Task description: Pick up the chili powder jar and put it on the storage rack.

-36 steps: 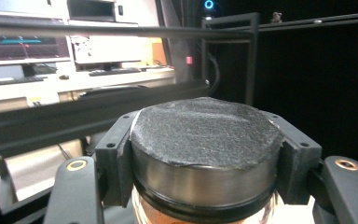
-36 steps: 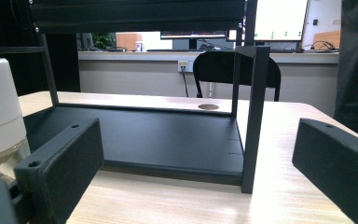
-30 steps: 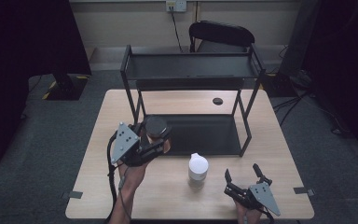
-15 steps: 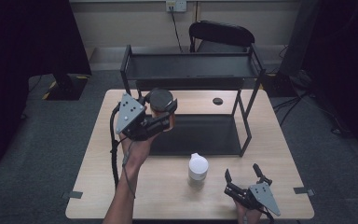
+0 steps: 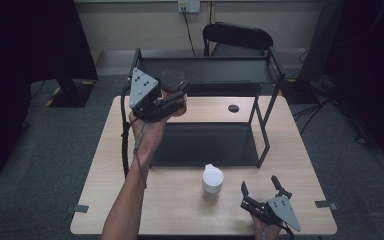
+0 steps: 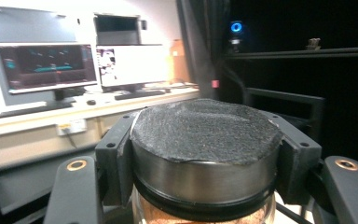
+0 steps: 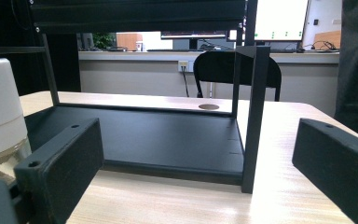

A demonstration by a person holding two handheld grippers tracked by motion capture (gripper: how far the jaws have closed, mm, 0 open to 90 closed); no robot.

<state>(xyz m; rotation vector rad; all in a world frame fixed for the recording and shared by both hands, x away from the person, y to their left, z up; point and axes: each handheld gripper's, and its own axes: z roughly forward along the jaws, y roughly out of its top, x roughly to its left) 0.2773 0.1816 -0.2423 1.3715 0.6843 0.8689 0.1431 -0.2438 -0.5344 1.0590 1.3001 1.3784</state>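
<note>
High view: we are observing the left gripper (image 5: pixel 172 100) raised above the table's far left part, level with the top tier of the black shelf rack (image 5: pixel 205 70), which is standing toward the table's far edge. Its jaws are clamping a jar (image 5: pixel 174 82) with a dark lid; the jar is hanging in the air just beside the rack's upper left corner, not resting on either tier. The right gripper (image 5: pixel 260 189) is sitting near the table's near right corner, its jaws spread wide on nothing. A white-capped bottle (image 5: pixel 212 179) is standing near the near edge, just beside that gripper and apart from it.

Left gripper view: we are seeing the jaws pressing both sides of the jar's (image 6: pixel 205 154) lid band. The lid top is looking rough and matte, its rim metallic; below it is clear glass with reddish-brown granular contents. We are judging the jar rigid, moderately heavy, breakable and smooth-walled, so the hold on the lid band is the sound one. The jar's body and base are cut off at the bottom edge.

Right gripper view: we are noting the open jaws framing the rack's (image 7: pixel 140 135) lower tier, with the bottle (image 7: pixel 0 112) at the left edge, cut off. Its contents are hard to make out.
</note>
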